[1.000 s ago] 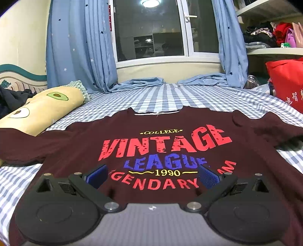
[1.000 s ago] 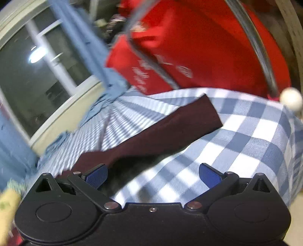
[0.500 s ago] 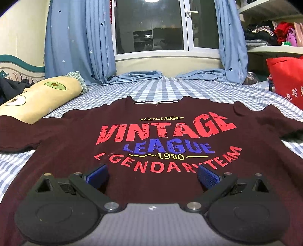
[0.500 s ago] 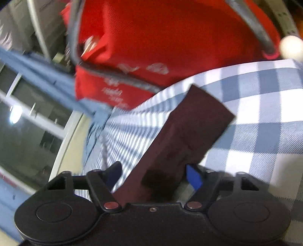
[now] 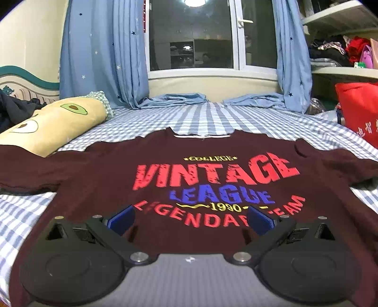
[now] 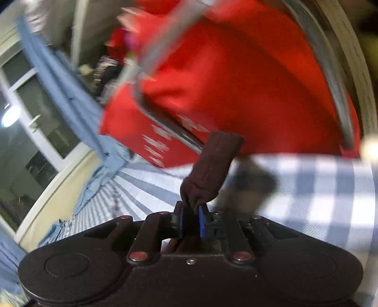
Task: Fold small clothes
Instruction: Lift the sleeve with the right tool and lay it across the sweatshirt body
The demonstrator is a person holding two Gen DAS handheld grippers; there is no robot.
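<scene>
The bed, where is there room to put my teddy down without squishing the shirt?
Bare checked sheet shows between the shirt's collar and the blue curtain hems under the window. A smaller strip lies beside the shirt's left hem, below the avocado pillow. The middle is covered by the T-shirt; the red bag crowds the right edge.

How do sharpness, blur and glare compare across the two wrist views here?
Left wrist: sharp, printed T-shirt readable, ceiling lamp reflection glaring in the window, fisheye bending at edges. Right wrist: heavy motion blur over the red bag and checked sheet; only the right tool and pinched sleeve stay crisp.
</scene>
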